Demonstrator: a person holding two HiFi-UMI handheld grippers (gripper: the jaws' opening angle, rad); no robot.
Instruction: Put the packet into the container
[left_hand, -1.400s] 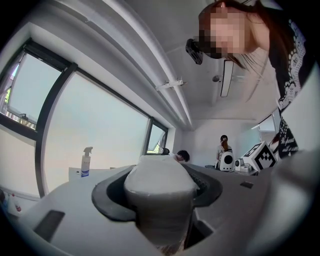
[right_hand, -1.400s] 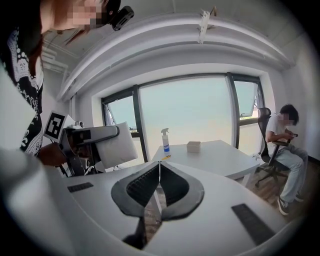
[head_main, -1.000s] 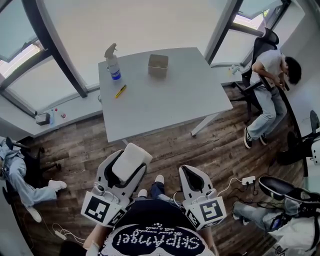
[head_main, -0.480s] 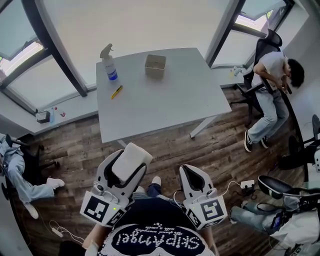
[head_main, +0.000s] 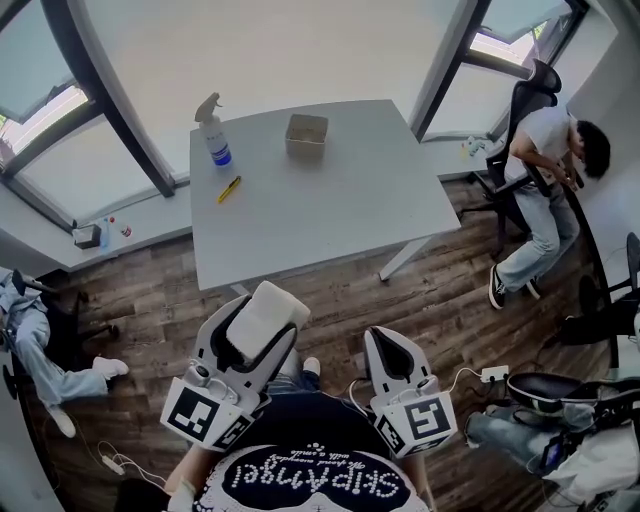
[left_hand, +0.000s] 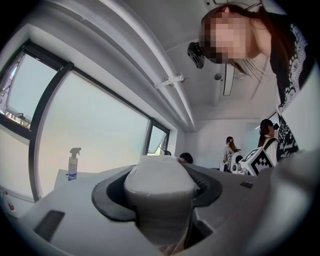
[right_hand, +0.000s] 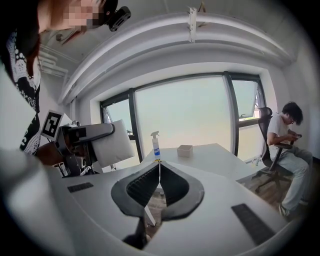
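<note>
My left gripper (head_main: 268, 312) is shut on a white packet (head_main: 266, 320), held low in front of the person, well short of the table. In the left gripper view the packet (left_hand: 159, 185) bulges between the jaws. My right gripper (head_main: 384, 345) is shut with nothing in it; its jaws meet in the right gripper view (right_hand: 159, 164). The container (head_main: 306, 133), a small open beige box, stands at the far side of the grey table (head_main: 330, 210). It also shows small in the right gripper view (right_hand: 185, 150).
A spray bottle (head_main: 214, 130) and a yellow cutter (head_main: 229, 189) lie on the table's far left. A person sits in an office chair (head_main: 540, 170) at the right. Another person's legs (head_main: 40, 350) are at the left. Cables and a power strip (head_main: 492, 374) lie on the wooden floor.
The view has shifted slightly; the table sits a little lower and closer in frame. Both grippers keep their pose, the left still holding the packet.
</note>
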